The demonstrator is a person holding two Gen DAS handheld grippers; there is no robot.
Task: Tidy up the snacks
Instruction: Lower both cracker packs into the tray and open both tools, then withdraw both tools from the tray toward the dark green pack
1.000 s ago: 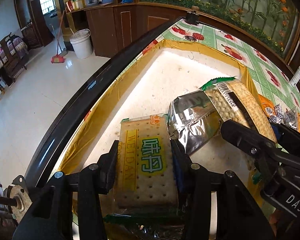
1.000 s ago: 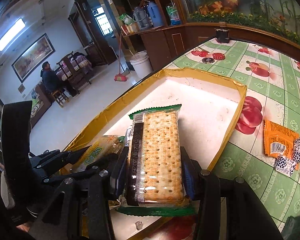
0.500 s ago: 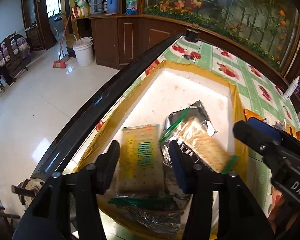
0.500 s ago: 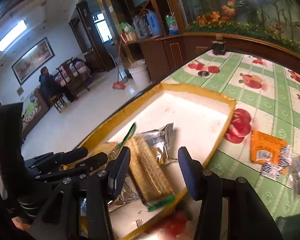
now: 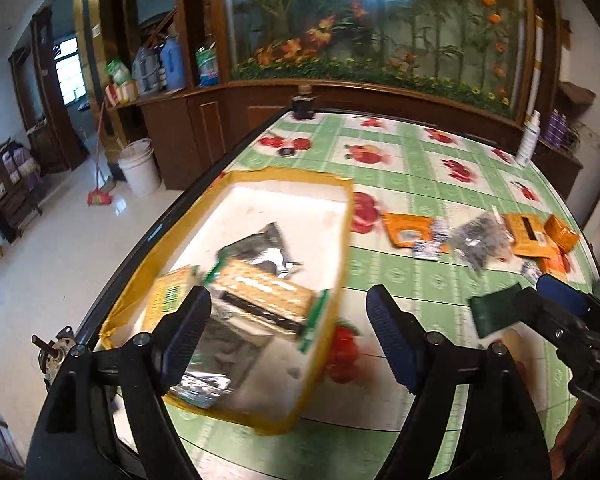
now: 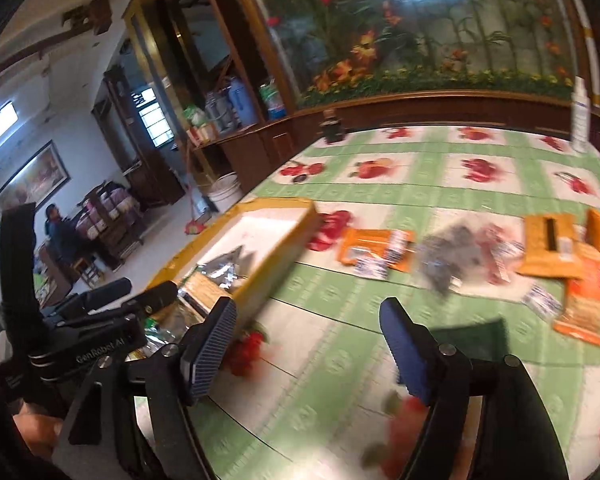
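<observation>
A yellow-rimmed white box [image 5: 342, 236] sits at the table's left edge and holds two cracker packets [image 5: 260, 288] and a silver foil bag [image 5: 260, 246]. My left gripper [image 5: 288, 332] is open and empty, raised above the box's near end. My right gripper [image 6: 308, 344] is open and empty over the green tablecloth, to the right of the box [image 6: 276, 256]. Orange snack packets [image 6: 374, 250] and a dark bag [image 6: 448, 256] lie loose on the table to the right. A dark green packet [image 6: 472, 340] lies just beyond the right finger.
The table edge [image 5: 148, 240] drops to the floor on the left. A white spray bottle [image 5: 528, 140] stands at the far right. A small dark jar [image 5: 302, 104] stands at the far edge. More orange packets [image 5: 540, 236] lie at the right.
Both grippers let go of their cracker packets, which now lie in the box. Both have pulled back and up, and swung right toward the loose snacks.
</observation>
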